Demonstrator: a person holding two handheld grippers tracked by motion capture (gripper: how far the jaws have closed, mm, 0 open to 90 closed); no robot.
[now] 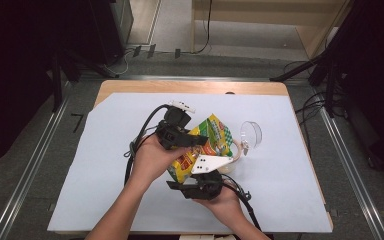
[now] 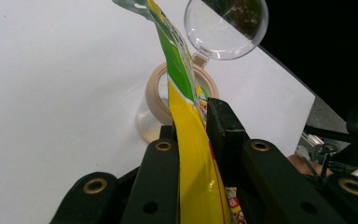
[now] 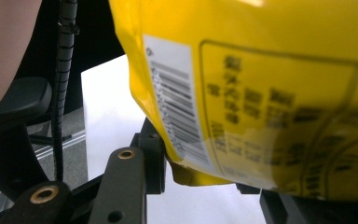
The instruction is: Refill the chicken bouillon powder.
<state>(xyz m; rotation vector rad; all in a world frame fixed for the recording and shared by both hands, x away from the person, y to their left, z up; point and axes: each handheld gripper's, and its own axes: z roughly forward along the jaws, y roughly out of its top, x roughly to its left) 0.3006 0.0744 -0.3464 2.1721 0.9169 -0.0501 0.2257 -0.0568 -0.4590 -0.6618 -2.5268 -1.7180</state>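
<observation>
Mid-bench, my left claw (image 2: 191,135) pinches the soft, slippery yellow pouch (image 1: 200,147) at its flat edge seal, right claw (image 3: 200,172) clamps its bottom corner; light, crushable.

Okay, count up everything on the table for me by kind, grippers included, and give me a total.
Grippers: 2, left gripper and right gripper
Yellow snack bag: 1
Clear jar with hinged lid: 1
Total: 4
</observation>
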